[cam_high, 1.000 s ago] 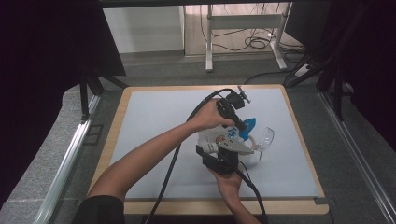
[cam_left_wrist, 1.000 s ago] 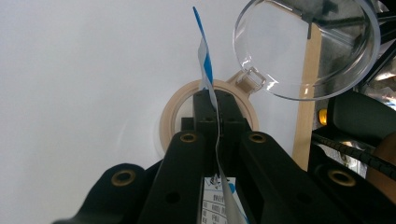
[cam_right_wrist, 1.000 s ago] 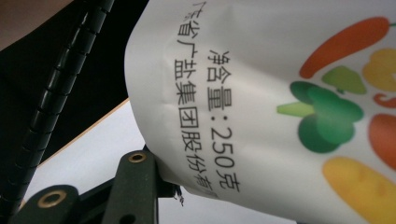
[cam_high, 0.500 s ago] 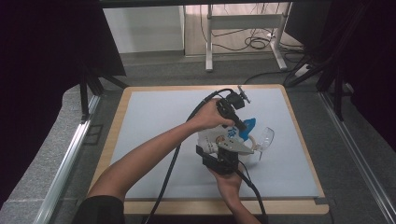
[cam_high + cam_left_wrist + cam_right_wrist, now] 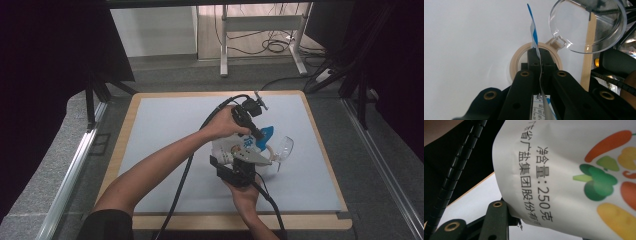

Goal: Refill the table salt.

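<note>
A white salt bag [image 5: 234, 148] with a blue top [image 5: 265, 134] is held above the mat between both grippers. My left gripper [image 5: 260, 138] reaches in from the upper left. In the left gripper view it [image 5: 540, 53] is shut on the bag's thin blue-and-white edge [image 5: 533, 35]. My right gripper [image 5: 239, 156] comes up from the near side, shut on the bag's lower part. The printed bag [image 5: 574, 170] covers most of the right gripper view and hides one jaw. Under the bag's top stands a small jar with a beige rim [image 5: 517, 63] and its clear hinged lid [image 5: 586, 25] swung open.
The work surface is a pale mat [image 5: 165, 140] on a wooden board [image 5: 120, 150]. The jar's lid [image 5: 285, 148] lies to the right of the grippers. Black cables trail from both grippers toward the near edge. Metal rails run along both sides of the table.
</note>
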Available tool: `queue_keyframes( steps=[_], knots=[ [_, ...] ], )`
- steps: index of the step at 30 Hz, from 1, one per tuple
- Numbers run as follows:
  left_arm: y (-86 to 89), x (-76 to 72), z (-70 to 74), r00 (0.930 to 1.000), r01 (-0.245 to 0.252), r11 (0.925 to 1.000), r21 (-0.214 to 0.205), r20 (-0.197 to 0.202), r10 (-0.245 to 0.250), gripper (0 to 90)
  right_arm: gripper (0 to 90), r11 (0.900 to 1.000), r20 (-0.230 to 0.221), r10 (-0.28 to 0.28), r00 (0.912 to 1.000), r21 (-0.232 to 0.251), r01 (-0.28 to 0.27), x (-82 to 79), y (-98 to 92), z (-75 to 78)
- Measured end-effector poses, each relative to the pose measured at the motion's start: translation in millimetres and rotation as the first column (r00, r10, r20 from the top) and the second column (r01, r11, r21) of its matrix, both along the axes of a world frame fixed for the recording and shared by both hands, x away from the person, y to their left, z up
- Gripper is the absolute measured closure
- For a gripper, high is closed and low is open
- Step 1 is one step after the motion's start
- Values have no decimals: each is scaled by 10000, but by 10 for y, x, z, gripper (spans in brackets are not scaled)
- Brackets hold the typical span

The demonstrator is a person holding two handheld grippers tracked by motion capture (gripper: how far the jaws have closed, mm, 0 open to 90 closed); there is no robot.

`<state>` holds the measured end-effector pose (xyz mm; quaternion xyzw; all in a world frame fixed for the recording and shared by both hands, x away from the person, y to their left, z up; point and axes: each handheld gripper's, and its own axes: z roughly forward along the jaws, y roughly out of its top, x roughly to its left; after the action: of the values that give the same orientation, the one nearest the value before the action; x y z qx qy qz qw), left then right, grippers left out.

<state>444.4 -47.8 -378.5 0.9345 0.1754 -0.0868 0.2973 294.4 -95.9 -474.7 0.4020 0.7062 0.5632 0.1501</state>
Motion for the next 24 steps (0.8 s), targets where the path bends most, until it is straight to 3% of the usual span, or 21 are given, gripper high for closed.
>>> queue_keyframes(
  steps=[24],
  knots=[
    [14, 26, -12, 10000, 36, 10000, 87, 25, -37, 900, 576, 9998, -4, -142, 9999, 129, 142, 31, 41, -13]
  ],
)
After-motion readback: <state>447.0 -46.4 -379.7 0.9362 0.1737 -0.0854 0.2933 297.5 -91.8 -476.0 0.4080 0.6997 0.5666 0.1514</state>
